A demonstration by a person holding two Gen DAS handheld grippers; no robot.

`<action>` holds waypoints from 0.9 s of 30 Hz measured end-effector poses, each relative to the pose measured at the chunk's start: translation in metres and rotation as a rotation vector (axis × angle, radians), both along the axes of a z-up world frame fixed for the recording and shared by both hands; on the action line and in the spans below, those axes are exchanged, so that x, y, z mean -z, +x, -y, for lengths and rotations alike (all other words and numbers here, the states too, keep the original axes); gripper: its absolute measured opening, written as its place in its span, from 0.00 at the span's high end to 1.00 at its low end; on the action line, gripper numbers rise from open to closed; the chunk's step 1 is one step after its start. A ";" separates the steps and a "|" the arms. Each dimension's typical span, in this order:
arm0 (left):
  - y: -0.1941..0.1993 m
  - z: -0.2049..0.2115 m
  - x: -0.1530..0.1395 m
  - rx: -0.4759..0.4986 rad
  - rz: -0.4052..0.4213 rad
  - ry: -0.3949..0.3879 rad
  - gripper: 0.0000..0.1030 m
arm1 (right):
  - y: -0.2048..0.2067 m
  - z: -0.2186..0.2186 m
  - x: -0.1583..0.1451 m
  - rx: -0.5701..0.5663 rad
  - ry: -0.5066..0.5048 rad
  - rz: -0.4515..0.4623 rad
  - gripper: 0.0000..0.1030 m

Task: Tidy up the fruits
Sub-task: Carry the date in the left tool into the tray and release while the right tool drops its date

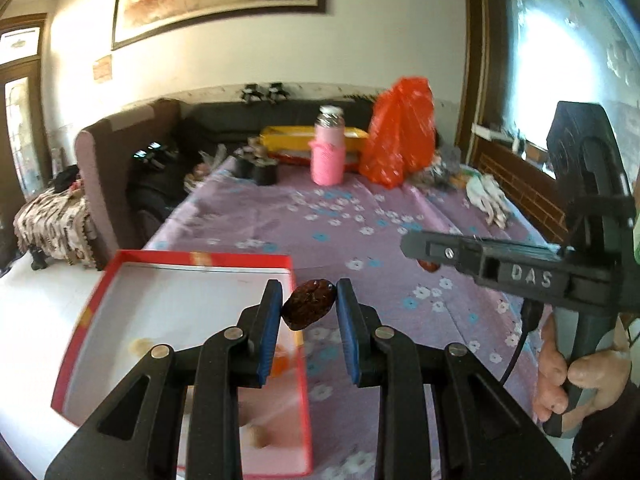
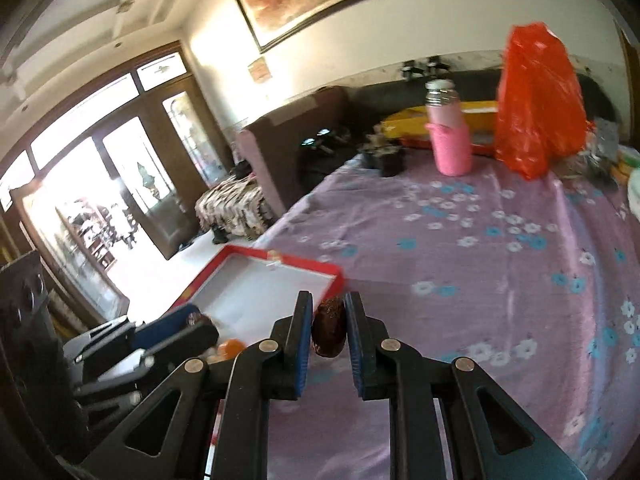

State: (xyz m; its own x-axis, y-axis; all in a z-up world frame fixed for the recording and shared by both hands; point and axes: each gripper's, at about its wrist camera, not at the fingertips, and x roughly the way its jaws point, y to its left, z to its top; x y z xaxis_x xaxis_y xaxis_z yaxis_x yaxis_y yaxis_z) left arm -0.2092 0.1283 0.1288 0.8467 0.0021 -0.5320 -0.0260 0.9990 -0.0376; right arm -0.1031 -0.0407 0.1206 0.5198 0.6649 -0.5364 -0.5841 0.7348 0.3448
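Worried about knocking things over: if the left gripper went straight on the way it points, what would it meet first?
Probably the purple tablecloth, beyond the date the left gripper holds. The pink bottle stands farther along; depth is unclear.

A flowered purple tablecloth (image 1: 360, 216) carries a red-rimmed box (image 1: 120, 276), pink bottle (image 1: 329, 152) and orange bag (image 1: 400, 136).
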 end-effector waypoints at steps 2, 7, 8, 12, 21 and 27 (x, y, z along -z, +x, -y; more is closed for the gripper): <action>-0.008 -0.011 -0.003 -0.022 0.017 -0.006 0.75 | -0.014 -0.013 -0.004 -0.026 -0.003 0.013 0.84; -0.027 -0.043 -0.006 -0.086 0.047 -0.016 0.75 | -0.040 -0.045 -0.008 -0.084 -0.037 0.040 0.84; -0.029 -0.049 -0.006 -0.097 0.050 -0.020 0.75 | -0.044 -0.052 -0.008 -0.098 -0.043 0.040 0.84; -0.038 -0.073 -0.007 -0.157 0.065 -0.029 0.75 | -0.055 -0.076 -0.008 -0.142 -0.060 0.047 0.84; -0.053 -0.105 -0.011 -0.243 0.108 -0.026 0.75 | -0.074 -0.112 -0.011 -0.206 -0.080 0.073 0.84; -0.048 -0.123 0.002 -0.281 0.092 -0.039 0.75 | -0.078 -0.134 -0.006 -0.238 -0.100 0.068 0.84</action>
